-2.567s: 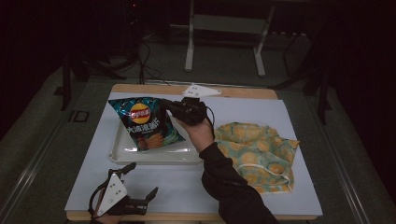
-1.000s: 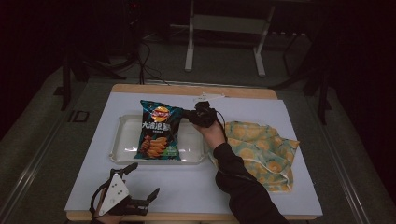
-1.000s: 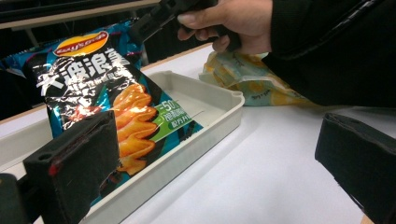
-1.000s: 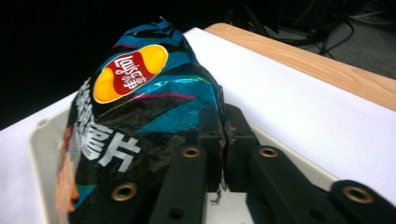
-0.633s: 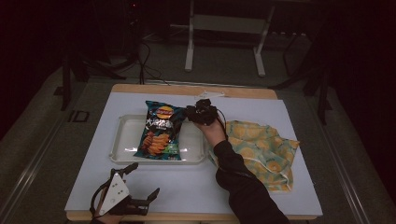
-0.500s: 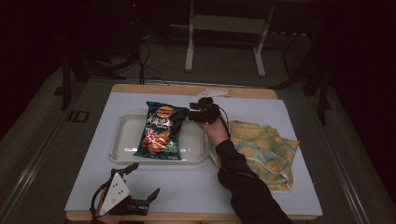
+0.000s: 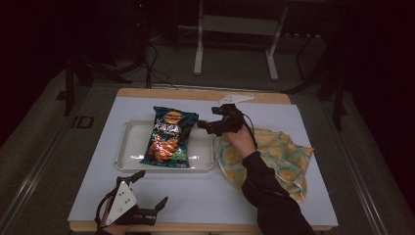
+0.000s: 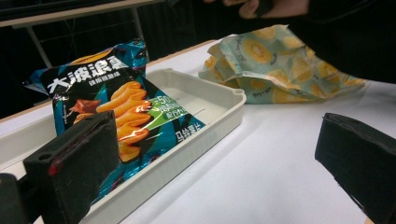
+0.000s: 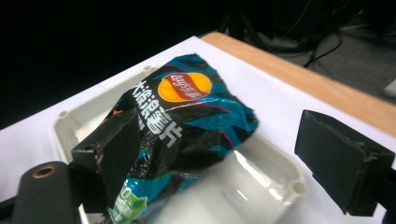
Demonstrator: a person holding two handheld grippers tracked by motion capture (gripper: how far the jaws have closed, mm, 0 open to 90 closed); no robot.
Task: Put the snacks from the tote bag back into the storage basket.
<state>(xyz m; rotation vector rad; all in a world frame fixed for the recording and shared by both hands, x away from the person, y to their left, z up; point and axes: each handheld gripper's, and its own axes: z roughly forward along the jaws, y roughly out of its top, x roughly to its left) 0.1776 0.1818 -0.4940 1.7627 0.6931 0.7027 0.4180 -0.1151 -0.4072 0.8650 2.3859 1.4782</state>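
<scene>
A teal and black chip bag point(image 7: 169, 137) point(image 9: 187, 112) point(image 8: 116, 102) lies lengthwise in the white tray point(image 7: 133, 143) point(image 9: 261, 182) point(image 8: 219, 105), its top end over the far rim. My right gripper point(image 7: 203, 126) point(image 9: 224, 144) hovers open just right of the bag's top corner, with nothing pinched between its jaws. My left gripper point(image 7: 152, 188) point(image 8: 219, 158) rests open at the table's front left edge, pointing toward the tray, with nothing in it.
A yellow-patterned cloth bag point(image 7: 274, 152) point(image 8: 271, 70) lies crumpled right of the tray, under the right forearm. The person's hand point(image 8: 275, 7) shows beyond it. A white sheet point(image 7: 205, 191) covers the tabletop; a metal stand point(image 7: 235, 24) rises behind the table.
The chip bag was dragged right and turned from slanted to lengthwise in the tray. The right gripper has since drawn a little back to the right of it. The left gripper stayed put.
</scene>
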